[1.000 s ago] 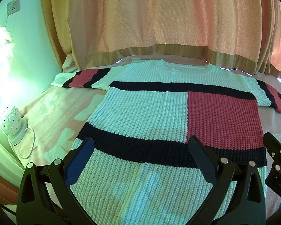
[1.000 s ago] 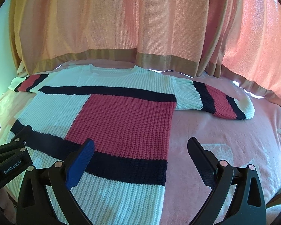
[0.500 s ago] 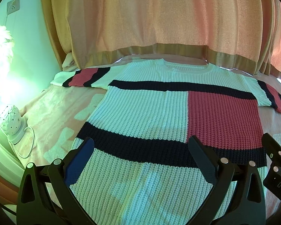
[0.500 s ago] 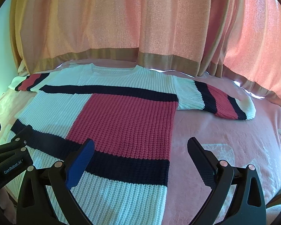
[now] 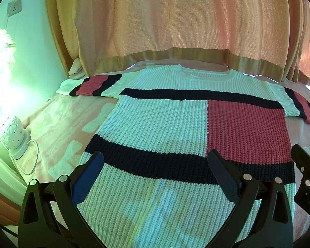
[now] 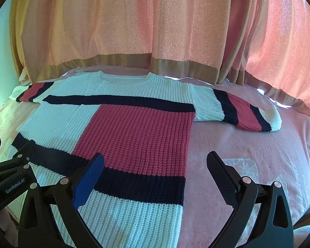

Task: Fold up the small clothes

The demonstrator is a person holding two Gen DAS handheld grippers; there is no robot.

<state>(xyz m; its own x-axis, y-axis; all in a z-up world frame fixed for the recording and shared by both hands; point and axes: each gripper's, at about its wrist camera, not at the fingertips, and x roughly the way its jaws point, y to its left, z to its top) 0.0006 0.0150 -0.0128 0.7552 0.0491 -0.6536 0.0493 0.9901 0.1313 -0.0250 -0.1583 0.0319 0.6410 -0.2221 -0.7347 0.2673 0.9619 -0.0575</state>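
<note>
The left tool (image 5: 155,173) hangs spread over the hem of the sweater (image 5: 161,124); barely anything has shifted in the last second, so folding has not begun. The sweater lies flat on the bed (image 6: 258,155), sleeves out. The right tool (image 6: 155,173), also spread, straddles its right edge, with bare bed beyond.

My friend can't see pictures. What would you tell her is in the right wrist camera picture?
A knitted sweater with white, navy and red blocks lies flat on a pink bedspread, sleeves spread out. The open right tool hovers over its hem, empty, and peach curtains hang behind the bed.
</note>
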